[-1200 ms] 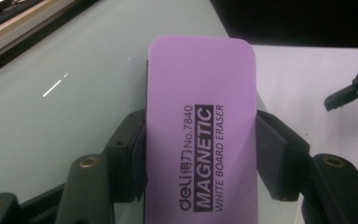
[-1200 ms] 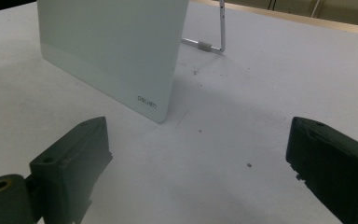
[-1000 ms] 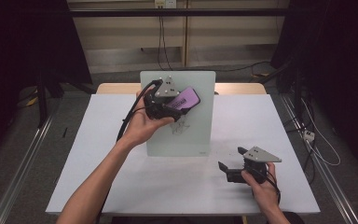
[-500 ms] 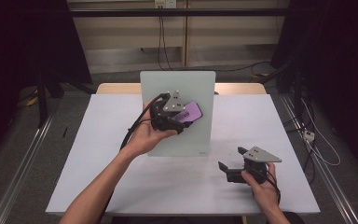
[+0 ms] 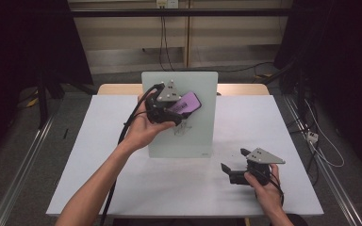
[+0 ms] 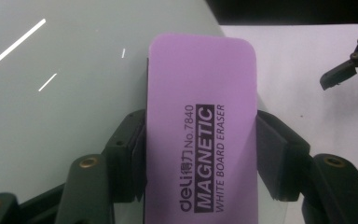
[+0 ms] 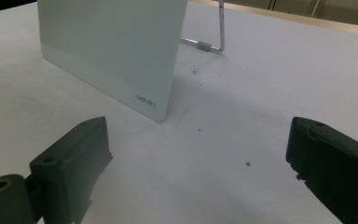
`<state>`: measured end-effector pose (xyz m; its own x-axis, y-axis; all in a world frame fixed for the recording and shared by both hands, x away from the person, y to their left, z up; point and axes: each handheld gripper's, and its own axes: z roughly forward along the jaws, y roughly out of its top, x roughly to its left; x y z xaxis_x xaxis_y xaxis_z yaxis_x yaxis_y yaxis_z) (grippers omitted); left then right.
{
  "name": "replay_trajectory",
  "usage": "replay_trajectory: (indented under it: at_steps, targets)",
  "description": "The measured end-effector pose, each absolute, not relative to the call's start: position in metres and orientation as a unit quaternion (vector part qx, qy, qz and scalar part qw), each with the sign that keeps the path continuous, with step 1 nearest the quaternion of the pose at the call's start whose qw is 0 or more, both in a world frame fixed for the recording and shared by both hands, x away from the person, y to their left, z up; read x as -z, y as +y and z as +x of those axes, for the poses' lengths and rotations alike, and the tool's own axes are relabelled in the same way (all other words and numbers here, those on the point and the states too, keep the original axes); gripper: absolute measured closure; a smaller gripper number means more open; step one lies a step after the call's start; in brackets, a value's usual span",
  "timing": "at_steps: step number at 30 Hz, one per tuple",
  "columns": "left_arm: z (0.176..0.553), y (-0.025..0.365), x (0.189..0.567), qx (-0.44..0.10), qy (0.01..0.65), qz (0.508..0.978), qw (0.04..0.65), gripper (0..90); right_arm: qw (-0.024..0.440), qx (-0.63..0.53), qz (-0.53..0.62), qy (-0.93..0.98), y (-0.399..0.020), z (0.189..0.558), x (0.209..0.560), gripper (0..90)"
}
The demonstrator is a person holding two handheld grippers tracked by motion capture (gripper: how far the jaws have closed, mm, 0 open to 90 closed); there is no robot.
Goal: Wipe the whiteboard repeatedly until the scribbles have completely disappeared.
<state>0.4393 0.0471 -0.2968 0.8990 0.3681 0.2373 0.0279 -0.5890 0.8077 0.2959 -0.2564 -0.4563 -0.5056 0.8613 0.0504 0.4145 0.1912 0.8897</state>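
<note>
Low in the right part of the high view, the right gripper [image 5: 229, 172] is held by a hand [image 5: 264, 186] just above the white table [image 5: 99, 141], and its jaws are spread wide with nothing between them. In the right gripper view, the bare table top is seen between the two black jaws, and the lower corner of the white board [image 7: 116, 51] is seen in the upper left, with its thin metal stand [image 7: 214, 37] behind it. Farther up, in the middle of the high view, the board [image 5: 195, 127] is stood upright on the table. The left gripper [image 5: 181, 109] is held up against the face of the board, and a purple eraser [image 5: 187, 103] is squeezed between its jaws. In the left gripper view, the eraser [image 6: 200, 135] is seen pinched on both long sides, and the words "MAGNETIC WHITE BOARD ERASER" are printed on it. A small dark scribble [image 5: 181, 129] is seen on the board just below the eraser
</note>
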Motion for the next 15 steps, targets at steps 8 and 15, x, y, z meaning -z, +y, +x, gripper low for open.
replay_trajectory:
  at_steps: [8,15]
  targets:
    - [0.438,0.068,0.299,-0.202,0.122,0.87,0.434,40.8,0.242,-0.463,0.434,0.734,-0.256,0.296,0.456,5.9]
    - [0.433,0.076,0.317,-0.194,0.118,0.874,0.43,40.8,0.242,-0.463,0.435,0.734,-0.255,0.296,0.456,5.9]
